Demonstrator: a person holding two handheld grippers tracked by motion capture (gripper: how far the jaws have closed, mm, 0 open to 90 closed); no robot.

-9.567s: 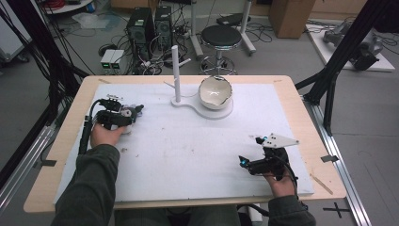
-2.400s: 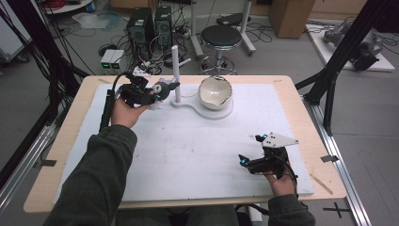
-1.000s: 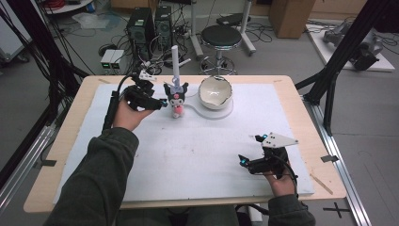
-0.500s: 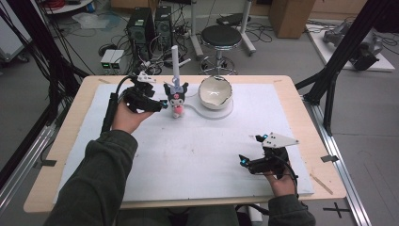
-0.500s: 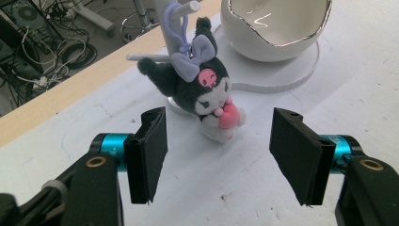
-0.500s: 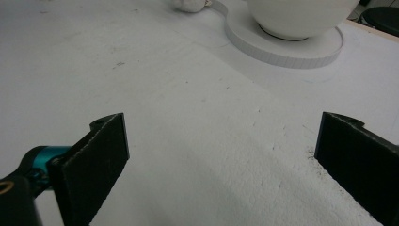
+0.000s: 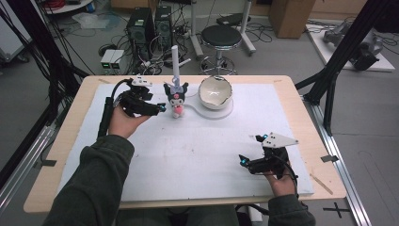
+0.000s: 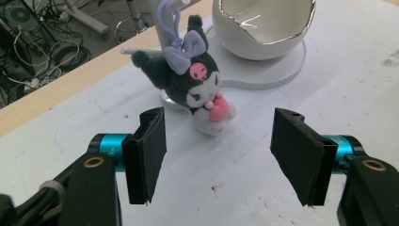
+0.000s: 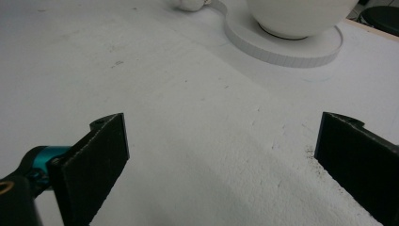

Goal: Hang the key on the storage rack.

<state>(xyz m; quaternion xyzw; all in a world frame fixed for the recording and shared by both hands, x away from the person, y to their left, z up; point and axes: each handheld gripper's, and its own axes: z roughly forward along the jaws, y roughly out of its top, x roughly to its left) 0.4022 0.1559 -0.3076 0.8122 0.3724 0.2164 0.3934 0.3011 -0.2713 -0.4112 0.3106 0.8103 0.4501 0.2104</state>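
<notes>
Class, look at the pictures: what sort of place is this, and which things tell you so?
Probably a robotics lab or workshop. Computer towers and loose cables sit on the bare floor, a black metal frame surrounds the table, and the person holds a cabled gripper.

Black plush keychain (image 8: 197, 94) hangs, seemingly, by lilac loop from white post (image 7: 175, 59).

The plush doll (image 8: 195, 89) is black with a lilac bow, a pink skull mark on its forehead, a white face and body, and a pink heart at its chest (its hanging loop is lilac too). The egg-shaped bowl (image 7: 215, 92) is glossy white and stands on a white base (image 8: 263, 75), which lies on a white mat (image 7: 197, 150) over the pale wood bench (image 7: 324, 155). Both sets of tongs, left (image 8: 226, 150) and right (image 9: 221, 165), have matte black jaws on teal barrels.
</notes>
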